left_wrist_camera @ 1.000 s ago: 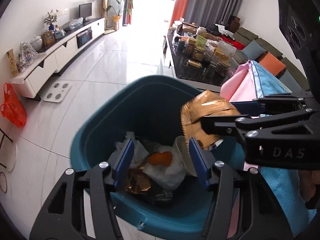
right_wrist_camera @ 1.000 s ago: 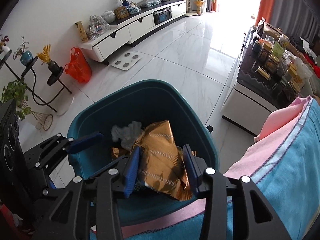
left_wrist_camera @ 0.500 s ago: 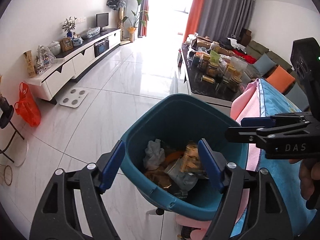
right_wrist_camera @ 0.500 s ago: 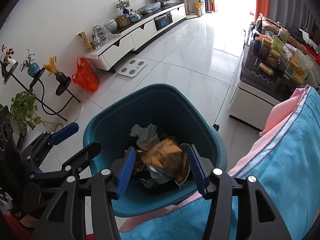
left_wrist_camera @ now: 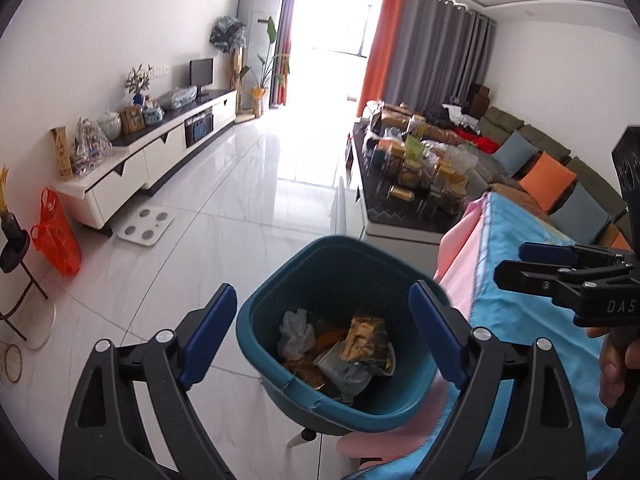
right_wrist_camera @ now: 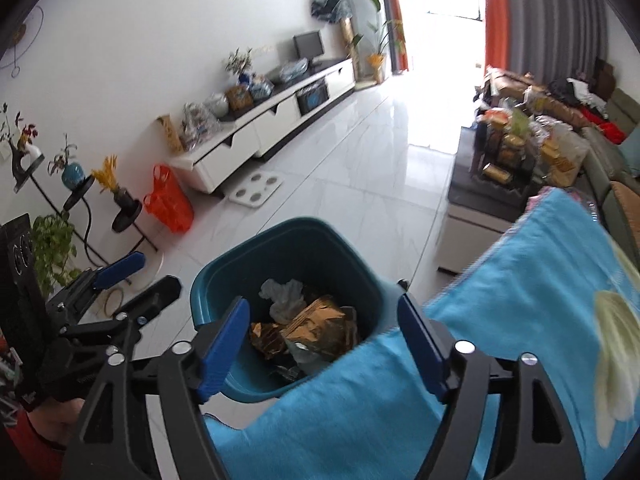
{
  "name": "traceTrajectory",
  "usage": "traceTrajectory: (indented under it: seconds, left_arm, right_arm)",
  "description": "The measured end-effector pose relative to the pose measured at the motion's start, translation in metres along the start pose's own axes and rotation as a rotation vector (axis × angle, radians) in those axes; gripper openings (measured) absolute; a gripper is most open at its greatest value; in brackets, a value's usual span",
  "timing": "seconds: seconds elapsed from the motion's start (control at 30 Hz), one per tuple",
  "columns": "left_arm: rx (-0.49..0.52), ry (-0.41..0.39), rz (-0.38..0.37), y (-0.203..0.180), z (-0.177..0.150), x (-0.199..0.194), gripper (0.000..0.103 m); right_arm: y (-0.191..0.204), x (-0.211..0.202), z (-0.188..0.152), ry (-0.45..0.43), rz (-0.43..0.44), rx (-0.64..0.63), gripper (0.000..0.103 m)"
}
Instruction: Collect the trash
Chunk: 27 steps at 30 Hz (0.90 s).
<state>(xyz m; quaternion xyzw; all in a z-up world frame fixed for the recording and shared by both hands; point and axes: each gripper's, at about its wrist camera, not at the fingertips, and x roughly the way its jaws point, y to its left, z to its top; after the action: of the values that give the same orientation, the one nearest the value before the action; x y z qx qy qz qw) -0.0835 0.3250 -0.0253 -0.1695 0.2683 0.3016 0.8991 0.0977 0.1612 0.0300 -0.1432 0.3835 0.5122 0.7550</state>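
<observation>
A teal trash bin (left_wrist_camera: 280, 384) stands on the white floor beside the blue-covered table; it also shows in the right wrist view (right_wrist_camera: 212, 280). Inside lie a gold snack wrapper (left_wrist_camera: 366, 340), also in the right wrist view (right_wrist_camera: 316, 320), plus white crumpled paper (left_wrist_camera: 294, 334) and other scraps. My left gripper (left_wrist_camera: 324, 336) is open and empty, held above the bin. My right gripper (right_wrist_camera: 322, 344) is open and empty, above the bin's near edge; it shows at the right of the left wrist view (left_wrist_camera: 560, 272).
A table under a blue and pink cloth (right_wrist_camera: 500, 320) is at the right. A dark coffee table (left_wrist_camera: 404, 196) full of jars and a sofa (left_wrist_camera: 560, 176) lie beyond. A white TV cabinet (left_wrist_camera: 152, 152), a scale (left_wrist_camera: 146, 226), an orange bag (left_wrist_camera: 56, 236) and plant stands (right_wrist_camera: 72, 200) line the left wall.
My right gripper opened and dropped the gold wrapper into the bin. Both grippers have since pulled up and back from the bin, and the left gripper has opened wider.
</observation>
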Motion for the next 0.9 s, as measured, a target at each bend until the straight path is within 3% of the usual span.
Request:
traceTrajectory:
  seconds: [0.3, 0.9]
  left_arm:
    - [0.067, -0.069, -0.070, -0.051, 0.021, -0.041, 0.097]
    - [0.228, -0.137, -0.259, -0.188, 0.007, -0.076, 0.097]
  right_arm:
    - [-0.036, -0.053, -0.023, -0.118, -0.133, 0.052, 0.096]
    - [-0.116, -0.150, -0.119, -0.256, -0.394, 0.245, 0.096]
